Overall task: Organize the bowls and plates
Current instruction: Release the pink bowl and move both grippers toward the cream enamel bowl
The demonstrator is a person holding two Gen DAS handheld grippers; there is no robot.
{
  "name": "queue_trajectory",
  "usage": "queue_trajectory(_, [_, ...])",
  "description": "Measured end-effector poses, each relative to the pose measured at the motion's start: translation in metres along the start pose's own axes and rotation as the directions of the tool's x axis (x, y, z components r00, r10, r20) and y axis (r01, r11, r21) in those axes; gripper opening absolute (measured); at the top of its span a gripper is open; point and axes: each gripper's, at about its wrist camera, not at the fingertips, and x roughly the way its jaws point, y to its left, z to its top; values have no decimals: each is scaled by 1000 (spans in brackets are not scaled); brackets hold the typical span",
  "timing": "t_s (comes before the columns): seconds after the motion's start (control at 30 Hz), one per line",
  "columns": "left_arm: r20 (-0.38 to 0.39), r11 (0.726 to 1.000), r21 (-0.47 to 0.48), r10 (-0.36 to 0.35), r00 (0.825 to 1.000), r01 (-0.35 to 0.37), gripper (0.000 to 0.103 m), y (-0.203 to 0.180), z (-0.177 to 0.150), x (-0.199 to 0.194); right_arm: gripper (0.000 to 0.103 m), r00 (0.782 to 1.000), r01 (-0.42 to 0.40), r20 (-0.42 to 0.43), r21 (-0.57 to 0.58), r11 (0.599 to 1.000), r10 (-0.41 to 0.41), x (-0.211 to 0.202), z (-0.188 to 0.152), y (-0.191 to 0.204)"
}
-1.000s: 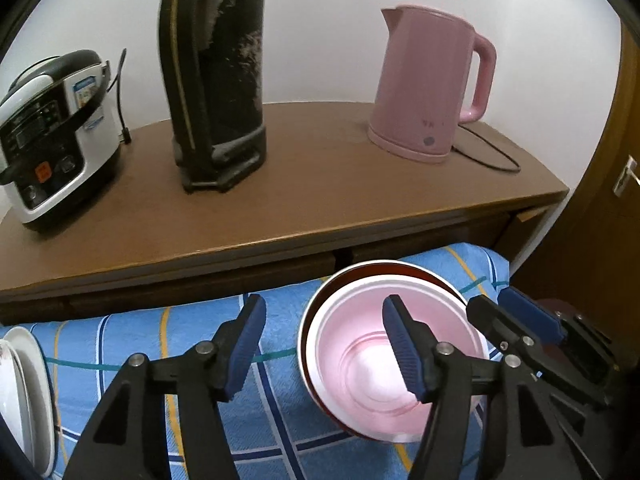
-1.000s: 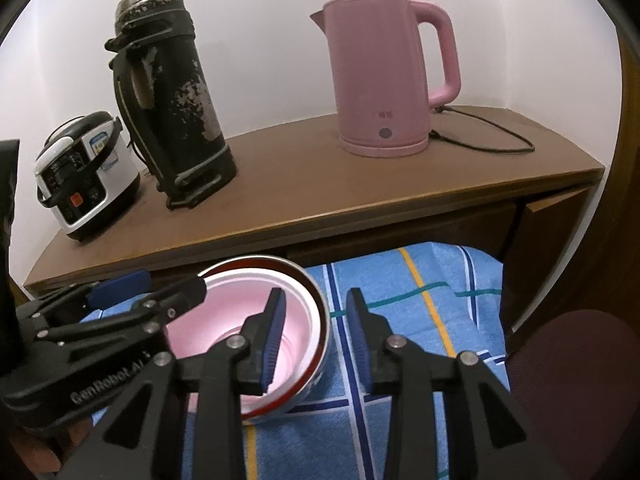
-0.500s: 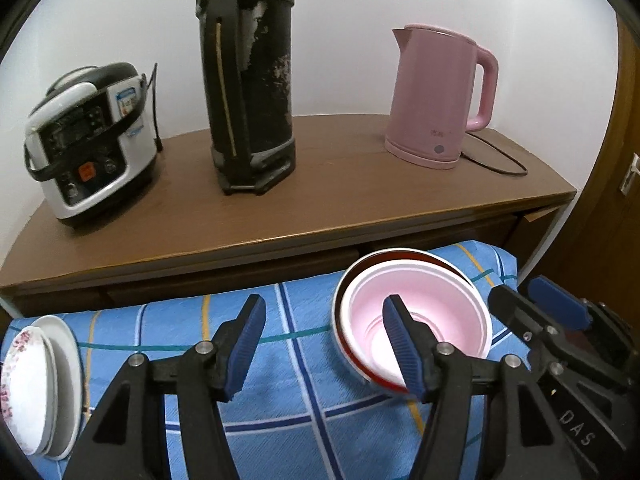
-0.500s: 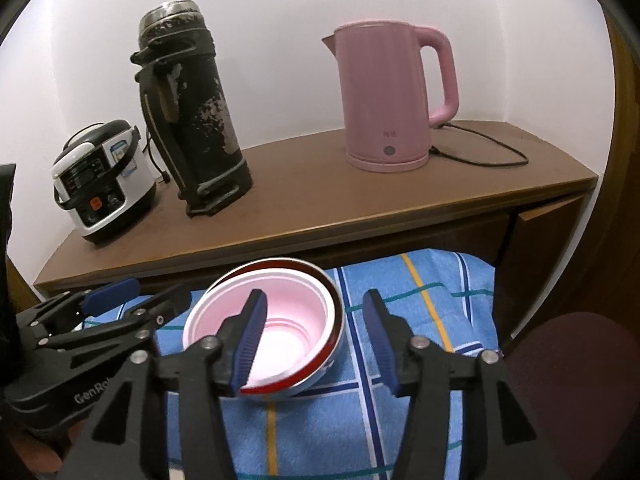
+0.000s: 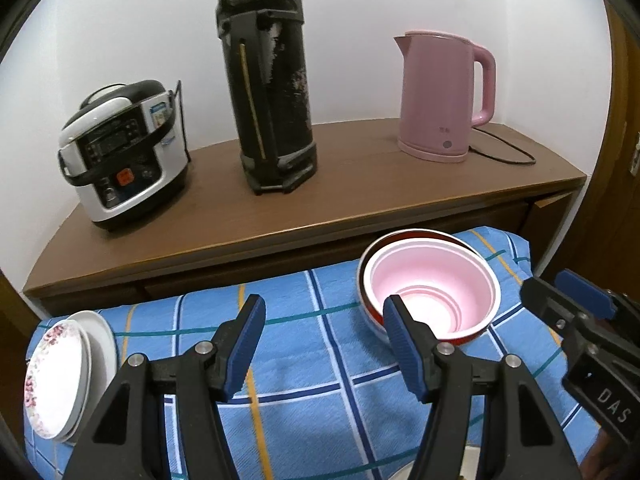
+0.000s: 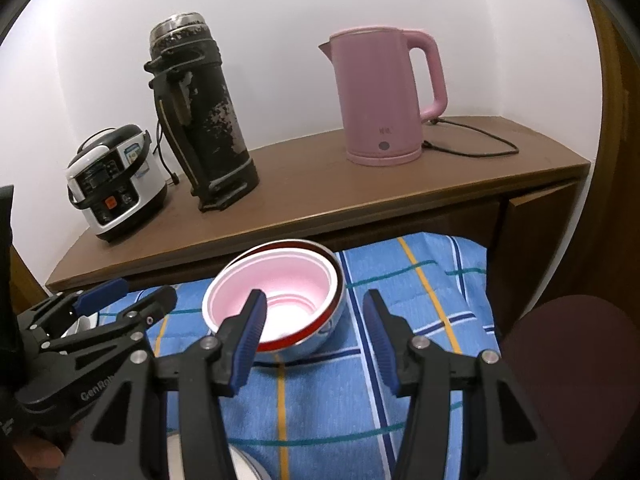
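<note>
A pink bowl (image 5: 432,288) sits nested inside a red-rimmed bowl (image 5: 466,339) on the blue checked cloth (image 5: 304,360). My left gripper (image 5: 325,312) is open and empty, just in front of and left of the bowls. A stack of white flowered plates (image 5: 60,380) leans at the cloth's left edge. In the right wrist view, the pink bowl (image 6: 280,280) and the red-rimmed bowl (image 6: 316,340) lie just beyond my right gripper (image 6: 314,304). It is open, and its pads are clear of the rim. Each gripper shows in the other's view: the right gripper (image 5: 546,282) and the left gripper (image 6: 146,292).
Behind the cloth runs a wooden counter (image 5: 360,184) with a rice cooker (image 5: 124,152), a tall black thermos (image 5: 268,92) and a pink kettle (image 5: 440,96) with its cord. A dark red seat (image 6: 580,360) stands at the right. A white rim (image 6: 240,460) peeks in at the bottom edge.
My right gripper's jaws widened off the bowls' rim and let go. Both grippers drew back and rose from the bowls. The plate stack came fully into the left wrist view.
</note>
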Motion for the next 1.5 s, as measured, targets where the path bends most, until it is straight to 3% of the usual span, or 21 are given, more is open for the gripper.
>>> queue_trajectory(0.17, [19,999,17,30,999,-30,64,1,-8,-8,51,1000,-8,7,3,1000,8,-9,-6,1])
queue_trajectory(1.5, [-43,1000,14,-20,999,20,64,7,-66,-53,51,1000,-29,-2,9,1000,29,-70,-62,4])
